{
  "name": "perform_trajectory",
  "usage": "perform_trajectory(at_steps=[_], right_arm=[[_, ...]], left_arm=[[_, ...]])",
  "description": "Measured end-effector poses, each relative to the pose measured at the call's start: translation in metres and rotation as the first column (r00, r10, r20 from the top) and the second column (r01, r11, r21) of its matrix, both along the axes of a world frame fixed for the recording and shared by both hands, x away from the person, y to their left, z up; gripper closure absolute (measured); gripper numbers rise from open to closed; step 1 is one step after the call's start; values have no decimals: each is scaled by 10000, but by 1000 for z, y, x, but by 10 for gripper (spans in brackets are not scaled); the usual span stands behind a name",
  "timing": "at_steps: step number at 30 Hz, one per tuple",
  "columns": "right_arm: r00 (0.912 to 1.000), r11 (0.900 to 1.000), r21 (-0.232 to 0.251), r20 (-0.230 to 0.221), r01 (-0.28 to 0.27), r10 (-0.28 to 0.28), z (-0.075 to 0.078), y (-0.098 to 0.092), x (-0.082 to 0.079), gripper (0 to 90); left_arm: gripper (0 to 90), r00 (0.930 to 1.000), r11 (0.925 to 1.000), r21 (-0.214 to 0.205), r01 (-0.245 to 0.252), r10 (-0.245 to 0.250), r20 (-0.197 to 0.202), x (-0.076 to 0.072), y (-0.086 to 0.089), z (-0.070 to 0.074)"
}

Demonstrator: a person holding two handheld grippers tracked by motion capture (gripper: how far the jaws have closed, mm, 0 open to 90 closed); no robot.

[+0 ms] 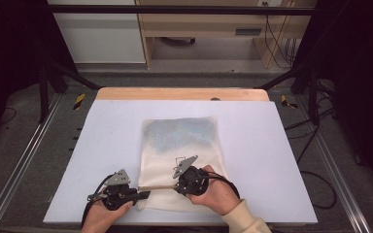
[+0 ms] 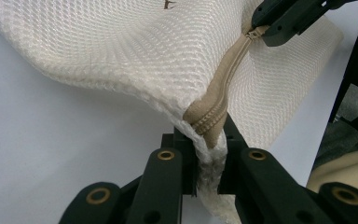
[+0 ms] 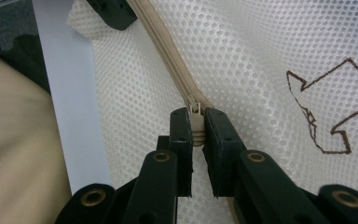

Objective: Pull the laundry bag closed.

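White sheeting covers the bench (image 1: 252, 145), and a cream mesh laundry bag (image 1: 182, 145) lies flat on it, its near edge toward the person. Along that near edge runs a tan zipper (image 1: 158, 188), and its long axis lies crosswise, from the left tool (image 1: 143, 195) to the right tool (image 1: 177, 184).

The left tool is pressed together on the bag's near left corner, pinching mesh and the end of the zipper tape (image 2: 209, 126) between its jaws; seen along that tool (image 2: 208, 163), the zipper stretches away up and to the right toward the other tool's black jaws (image 2: 284, 18). The right tool (image 3: 197, 140) is pinched on the zipper's slider pull (image 3: 195, 121), partway along the edge, with the tape running off ahead of it toward the left tool (image 3: 112, 11) at the top of that view. A brown arrow mark (image 3: 326, 112) is printed on the mesh beside it.

So the coming move probably turns on this line: the slider travels only along the zipper, and the left tool anchors one end of it. Any pull by the right hand (image 1: 218, 194) has to follow that crosswise axis, straight toward or away from the left hand (image 1: 104, 216), while the anchor holds the tape taut. A pull angled off the line would likely lift or bunch the mesh instead of sliding the pull.
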State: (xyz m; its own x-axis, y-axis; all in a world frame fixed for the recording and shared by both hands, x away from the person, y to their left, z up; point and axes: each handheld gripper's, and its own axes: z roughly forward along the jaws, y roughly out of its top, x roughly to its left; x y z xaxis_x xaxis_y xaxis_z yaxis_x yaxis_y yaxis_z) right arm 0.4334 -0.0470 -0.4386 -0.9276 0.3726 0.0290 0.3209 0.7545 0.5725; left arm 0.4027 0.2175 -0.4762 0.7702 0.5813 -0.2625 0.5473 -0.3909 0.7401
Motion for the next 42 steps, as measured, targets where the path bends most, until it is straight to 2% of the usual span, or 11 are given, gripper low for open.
perform_trajectory(at_steps=[26,42], right_arm=[[10000,9999,81,-52,81,-80,0,-7,-1,822],[9997,9997,124,-102,218,-217,-1,-10,-2,822]], left_arm=[[822,10000,10000,-4,47,-47,-35,0,0,0],[822,9999,9998,138,129,-130,45,-1,-2,0]])
